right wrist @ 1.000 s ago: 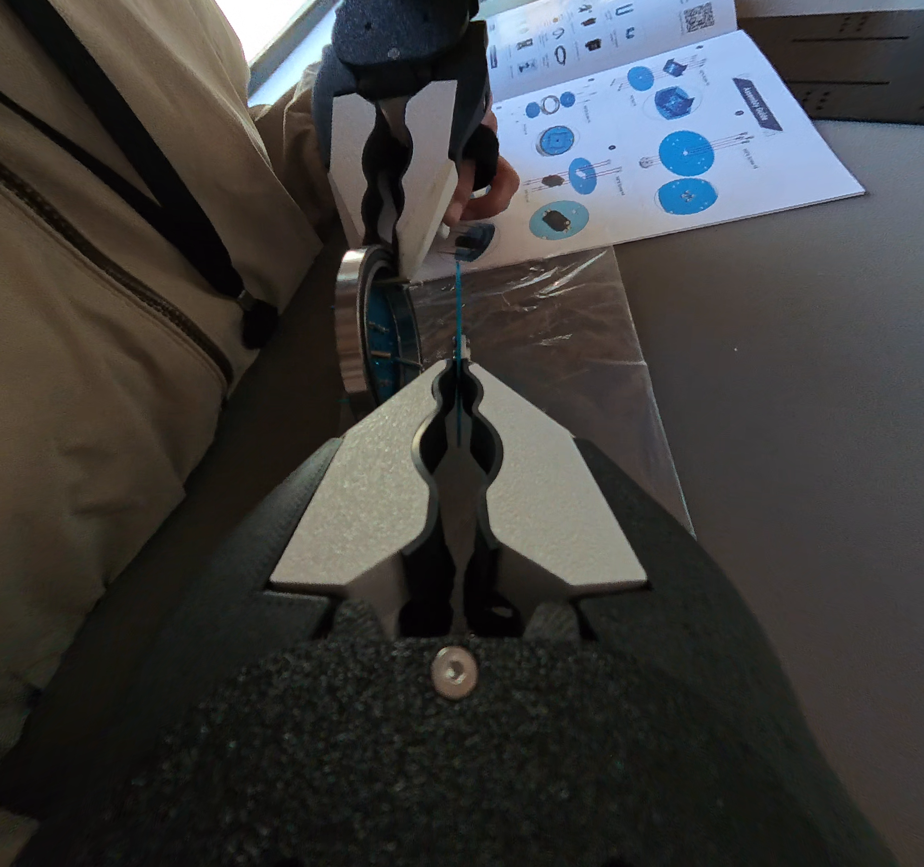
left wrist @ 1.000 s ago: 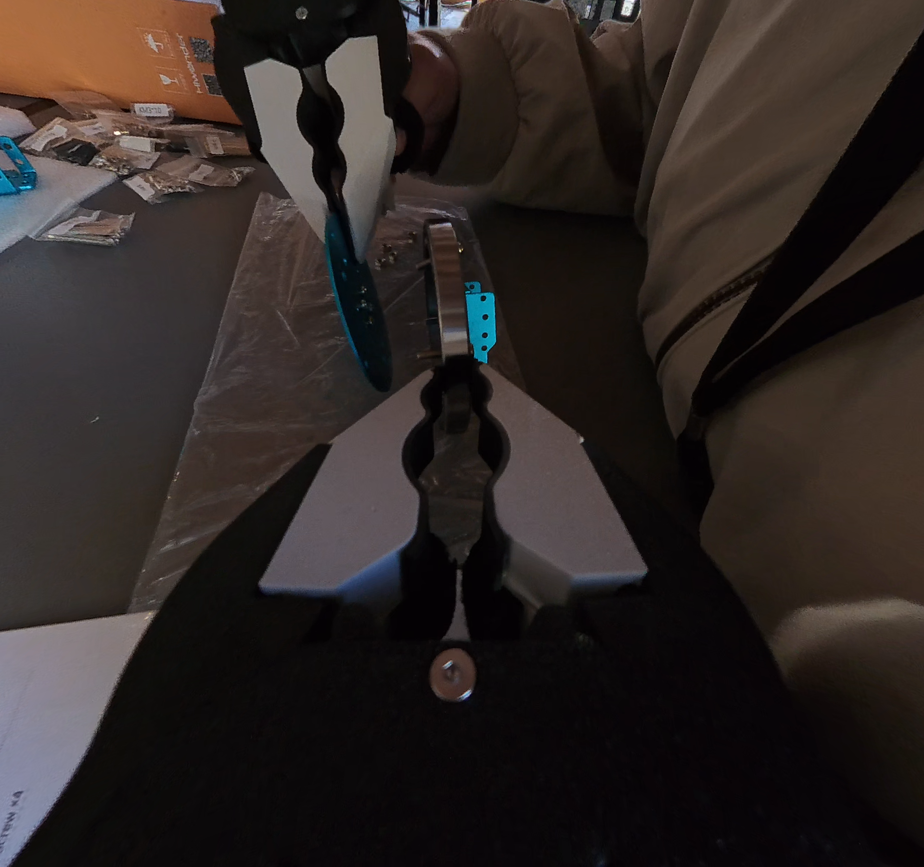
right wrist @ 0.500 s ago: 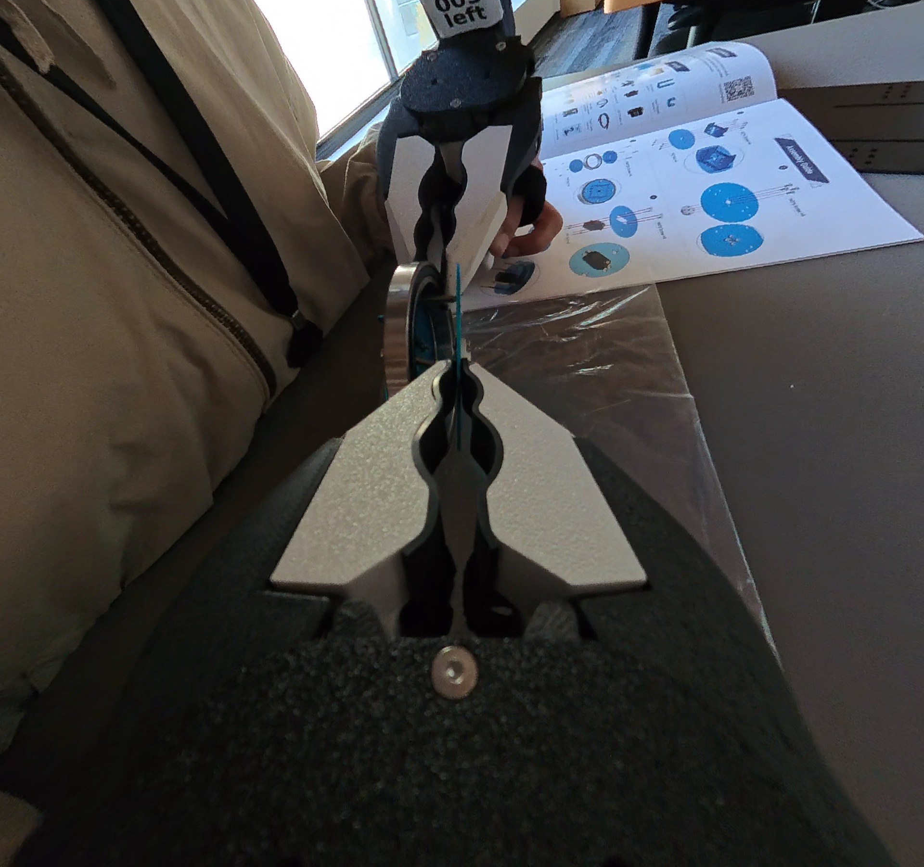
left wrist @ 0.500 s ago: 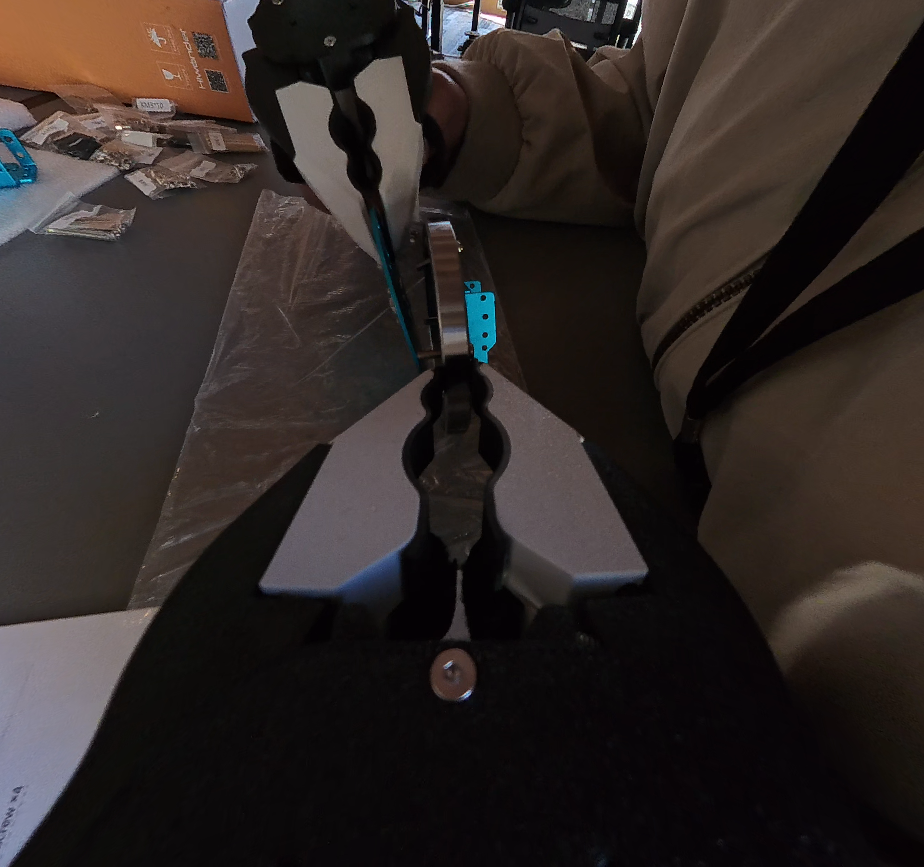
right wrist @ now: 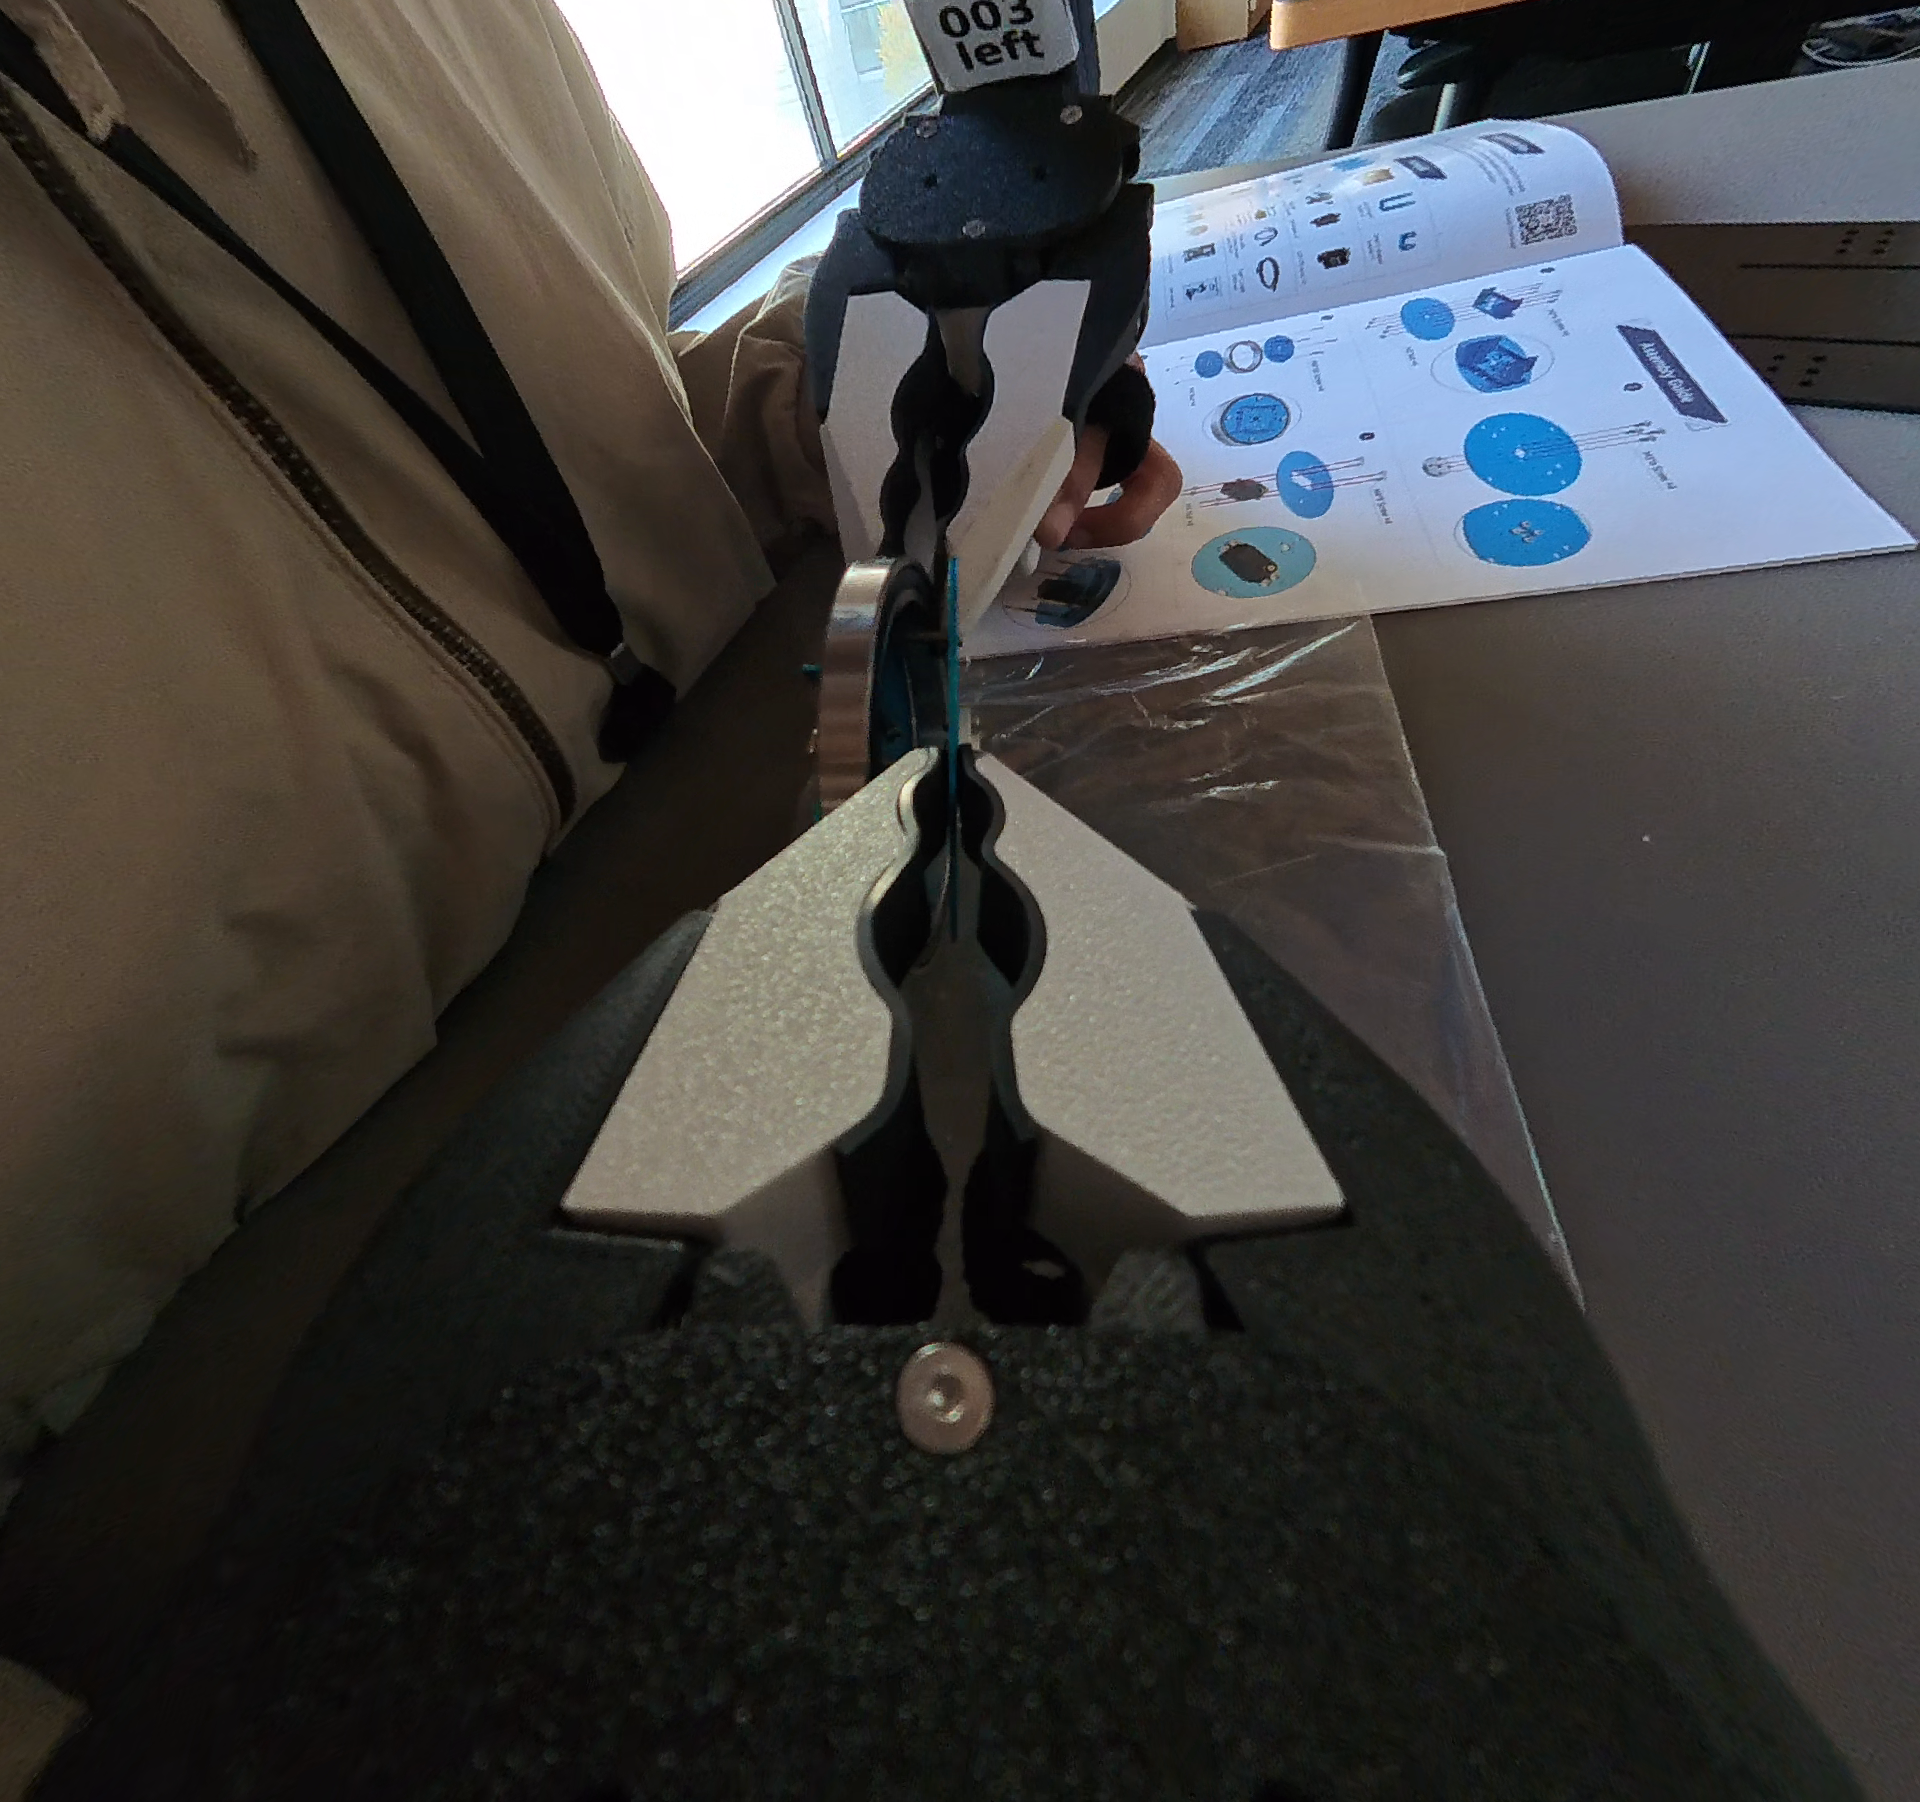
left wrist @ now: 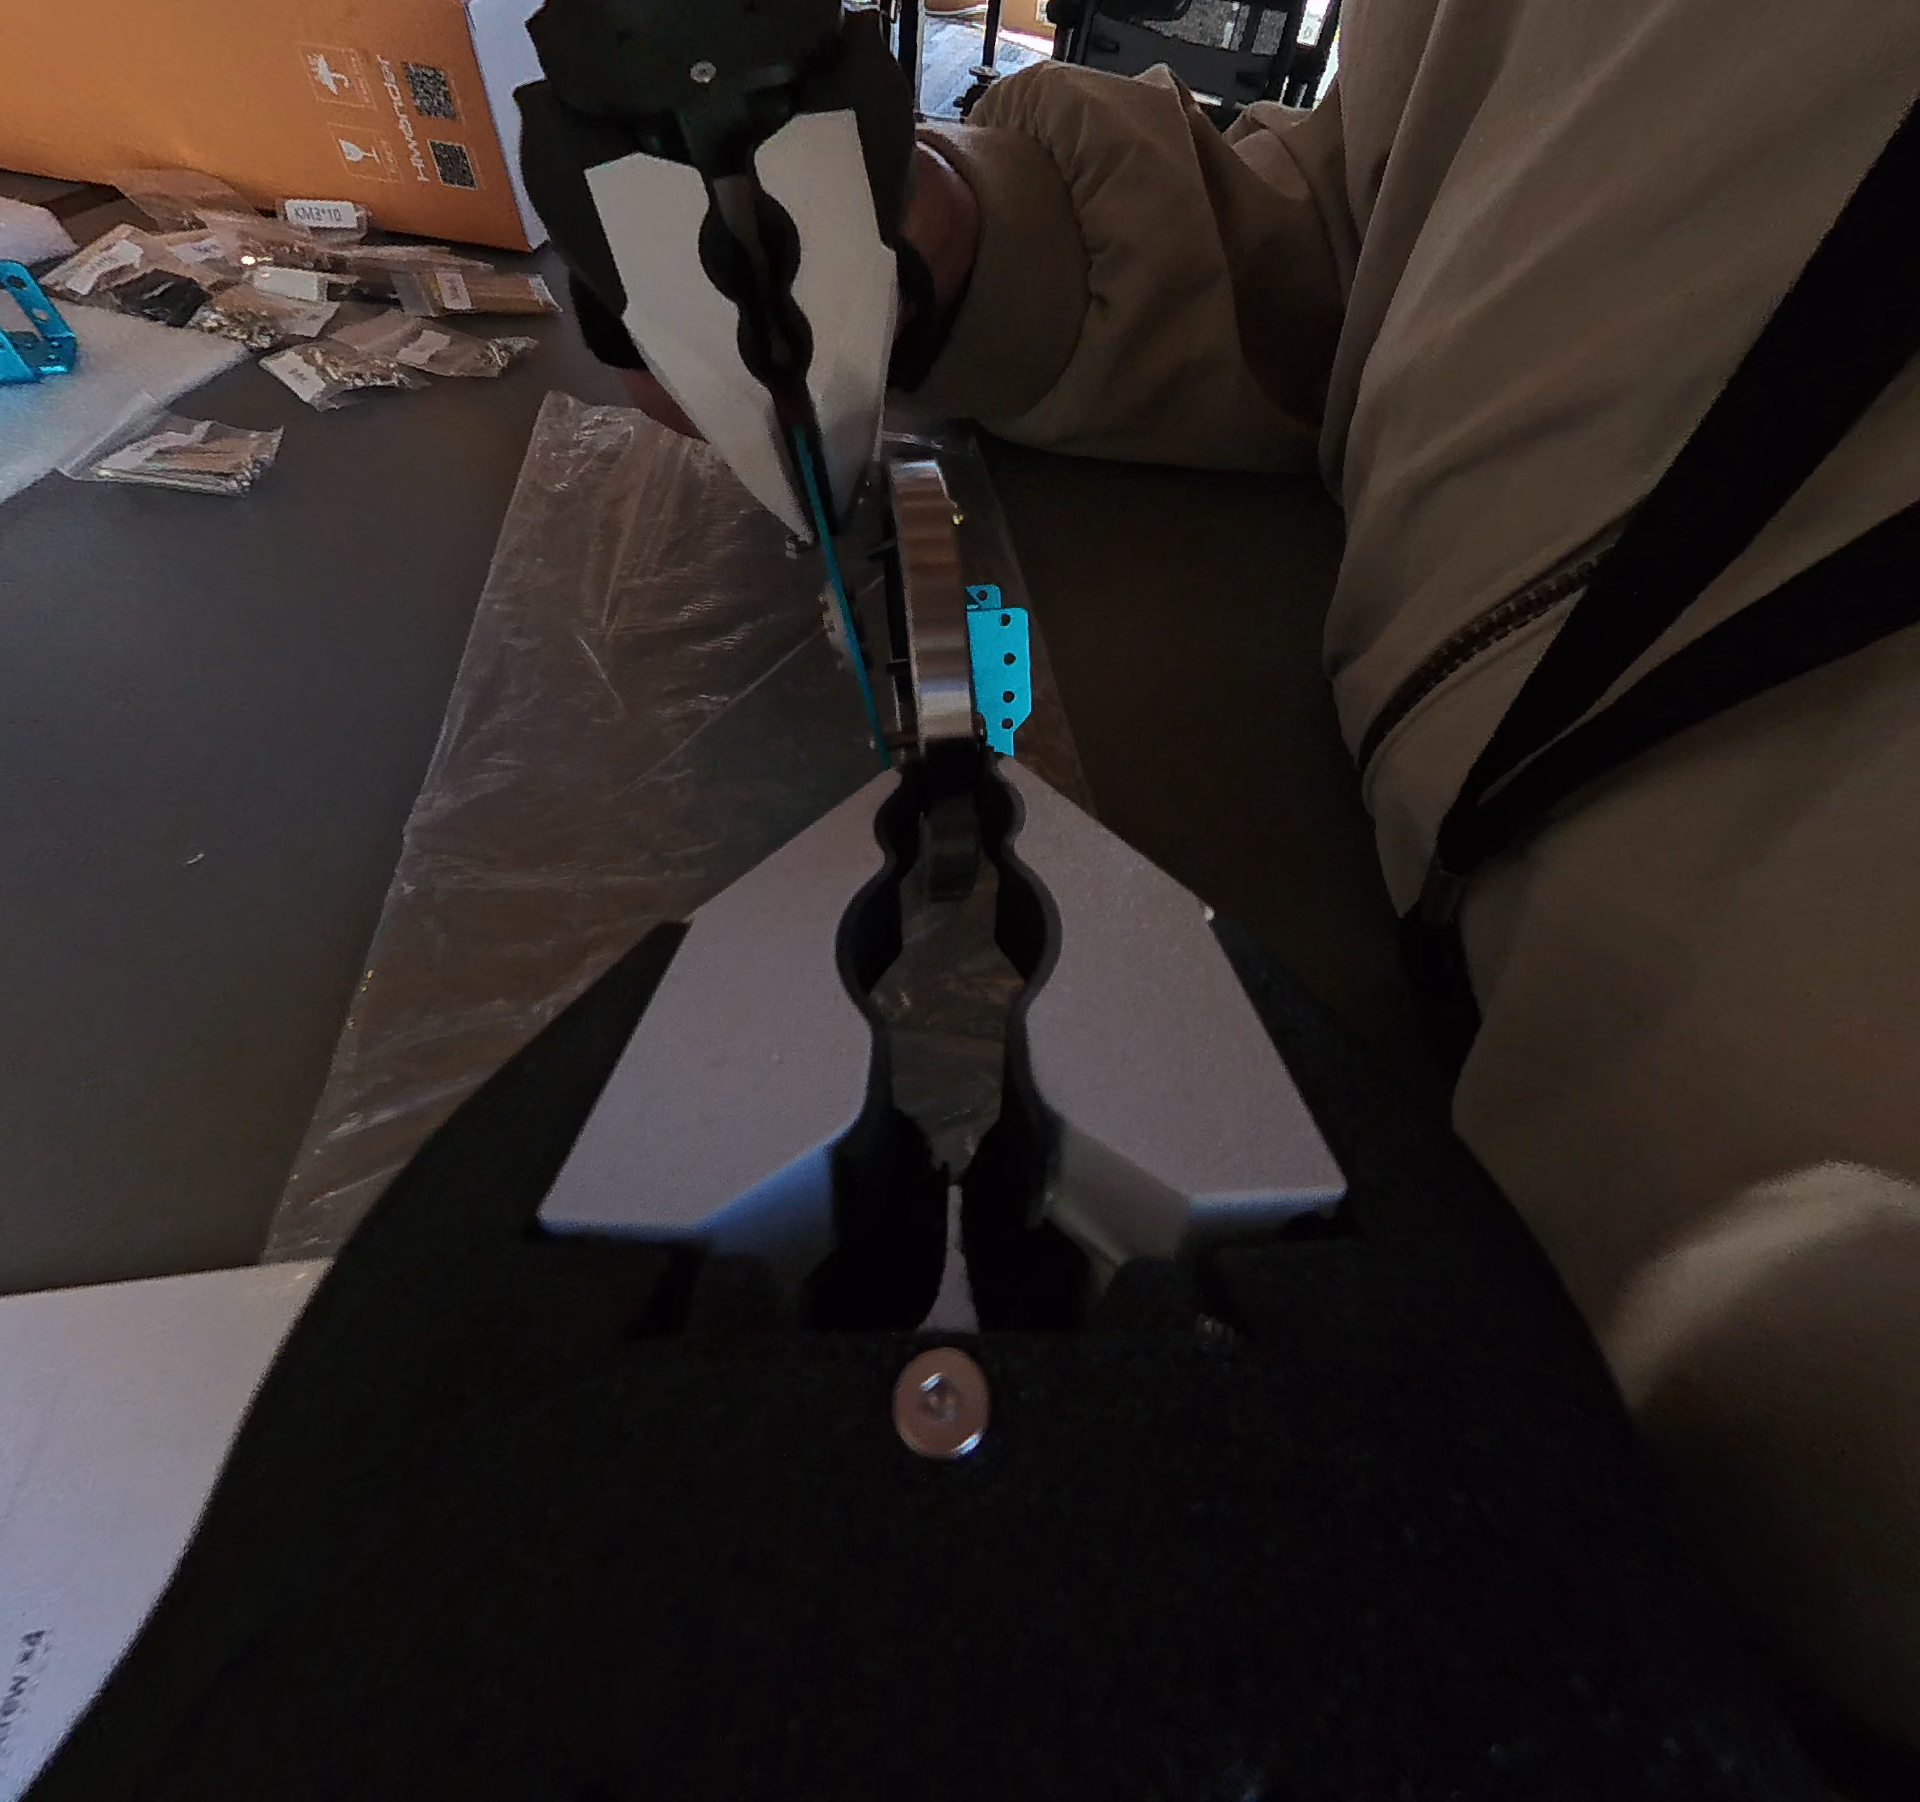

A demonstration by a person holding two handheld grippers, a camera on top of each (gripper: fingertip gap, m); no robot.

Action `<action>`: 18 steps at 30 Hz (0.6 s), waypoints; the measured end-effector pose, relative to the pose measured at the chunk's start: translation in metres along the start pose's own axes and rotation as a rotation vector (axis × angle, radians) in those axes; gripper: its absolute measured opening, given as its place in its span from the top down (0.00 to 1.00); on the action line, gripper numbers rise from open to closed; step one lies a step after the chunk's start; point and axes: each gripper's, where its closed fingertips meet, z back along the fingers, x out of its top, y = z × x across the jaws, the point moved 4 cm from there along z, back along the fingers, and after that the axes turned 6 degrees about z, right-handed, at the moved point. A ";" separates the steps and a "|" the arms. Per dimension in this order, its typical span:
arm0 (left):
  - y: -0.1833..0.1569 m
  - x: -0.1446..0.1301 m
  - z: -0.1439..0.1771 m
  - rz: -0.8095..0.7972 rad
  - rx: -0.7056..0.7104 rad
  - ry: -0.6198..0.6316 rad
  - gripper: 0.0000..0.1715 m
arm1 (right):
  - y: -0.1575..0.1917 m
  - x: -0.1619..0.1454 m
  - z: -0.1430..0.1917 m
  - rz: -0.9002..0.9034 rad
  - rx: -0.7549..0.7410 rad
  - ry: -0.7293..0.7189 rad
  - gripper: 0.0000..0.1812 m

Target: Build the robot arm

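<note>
In the left wrist view my left gripper (left wrist: 943,776) is shut on the rim of an upright silver metal ring (left wrist: 930,609). A small blue bracket (left wrist: 1000,661) shows just behind the ring. My right gripper (left wrist: 821,516) faces it from above, shut on a thin blue disc (left wrist: 847,630) seen edge-on close beside the ring's left face. In the right wrist view my right gripper (right wrist: 948,765) grips the blue disc (right wrist: 951,651). The silver ring (right wrist: 850,682) stands just left of the disc, held by the left gripper (right wrist: 940,547). Thin pins bridge the small gap between them.
A clear plastic sheet (left wrist: 623,713) lies on the dark table under both grippers. An orange box (left wrist: 239,69) and several small parts bags (left wrist: 312,298) lie far left. An open instruction booklet (right wrist: 1507,422) lies beyond. A person's beige jacket (left wrist: 1610,402) fills one side. Tip to tip, the grippers are about 6 centimetres apart.
The right gripper has turned the blue disc from tilted to edge-on and brought it close against the ring's side. The left gripper has kept the ring still.
</note>
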 end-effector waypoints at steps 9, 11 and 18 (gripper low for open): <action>0.001 0.001 0.000 0.007 0.025 -0.008 0.94 | 0.001 -0.003 0.001 -0.018 -0.019 -0.009 1.00; 0.000 0.001 -0.001 0.011 0.035 -0.014 0.94 | 0.002 -0.003 0.001 -0.026 -0.021 -0.017 1.00; -0.004 0.001 -0.001 -0.001 0.095 0.011 0.93 | 0.004 -0.003 0.001 -0.029 -0.019 -0.042 1.00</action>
